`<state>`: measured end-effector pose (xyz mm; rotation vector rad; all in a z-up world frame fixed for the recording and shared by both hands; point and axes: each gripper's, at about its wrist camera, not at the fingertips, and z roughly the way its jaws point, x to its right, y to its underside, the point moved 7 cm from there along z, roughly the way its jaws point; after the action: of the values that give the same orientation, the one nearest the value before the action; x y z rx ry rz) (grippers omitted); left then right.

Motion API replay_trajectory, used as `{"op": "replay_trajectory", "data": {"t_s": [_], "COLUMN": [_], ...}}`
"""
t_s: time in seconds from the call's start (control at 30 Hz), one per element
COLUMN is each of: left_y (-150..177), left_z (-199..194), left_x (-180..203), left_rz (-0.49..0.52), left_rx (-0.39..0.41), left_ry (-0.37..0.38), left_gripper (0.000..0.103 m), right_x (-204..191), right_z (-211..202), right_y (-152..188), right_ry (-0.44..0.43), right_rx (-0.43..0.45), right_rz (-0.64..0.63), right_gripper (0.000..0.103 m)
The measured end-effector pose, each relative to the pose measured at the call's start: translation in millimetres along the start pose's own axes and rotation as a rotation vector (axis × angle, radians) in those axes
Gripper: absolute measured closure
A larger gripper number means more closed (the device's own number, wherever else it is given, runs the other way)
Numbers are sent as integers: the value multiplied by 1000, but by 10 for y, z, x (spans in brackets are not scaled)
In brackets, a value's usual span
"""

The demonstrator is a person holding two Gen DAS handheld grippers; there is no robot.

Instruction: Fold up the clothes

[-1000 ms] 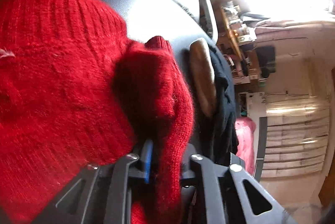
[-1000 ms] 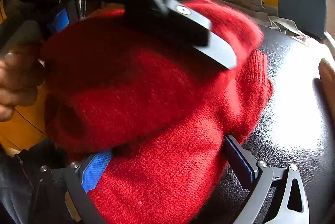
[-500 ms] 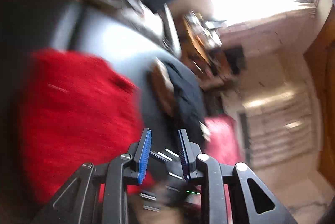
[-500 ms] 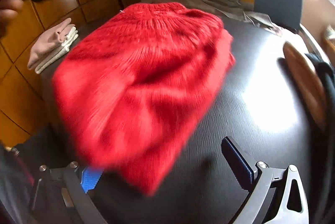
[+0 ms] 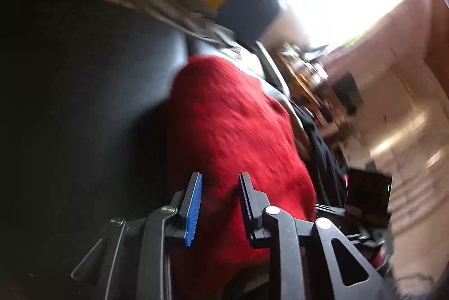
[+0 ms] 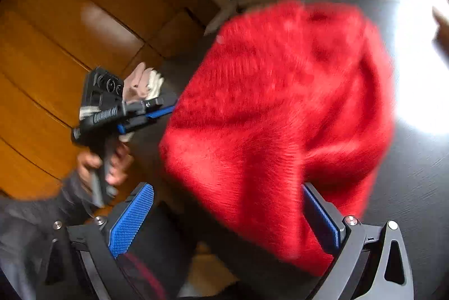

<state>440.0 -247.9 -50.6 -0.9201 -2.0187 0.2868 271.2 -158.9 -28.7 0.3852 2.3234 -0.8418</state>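
Since a second ago both of my tools have let go of the red knit sweater point(image 6: 280, 114), which now lies in a folded heap on the dark surface point(image 6: 415, 187). Back then my left hand-held gripper point(image 5: 219, 204) was pinching a fold of it; now, from the left wrist view, its blue pads stand a little apart with nothing clamped between them, the sweater's near edge showing just beyond the tips. My right hand-held gripper point(image 6: 233, 213) is spread wide, its two blue pads on either side of the sweater's near end without pressing on it. From the right wrist view my left hand point(image 6: 103, 165) holds its tool off to the left side of the heap, tips near the sweater's edge. Just behind that tool, a pale folded cloth point(image 6: 143, 84) rests at the surface's edge. Farther back are wooden panels point(image 6: 56, 47). Everything is motion-blurred.
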Motion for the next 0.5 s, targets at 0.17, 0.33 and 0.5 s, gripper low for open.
{"op": "replay_trajectory", "data": {"t_s": [0.17, 0.33, 0.5], "left_y": [275, 278, 275], "left_z": [225, 207, 120], "left_x": [184, 157, 115], "left_rz": [179, 175, 159], "left_rx": [-86, -80, -75], "left_ry": [-9, -6, 14], "left_gripper": [78, 76, 76], "right_x": [34, 103, 35], "right_z": [35, -425, -760], "right_y": [359, 219, -227], "right_ry": [37, 119, 232], "right_rx": [-95, 74, 262], "right_rz": [-6, 70, 63], "right_gripper": [0, 0, 0]}}
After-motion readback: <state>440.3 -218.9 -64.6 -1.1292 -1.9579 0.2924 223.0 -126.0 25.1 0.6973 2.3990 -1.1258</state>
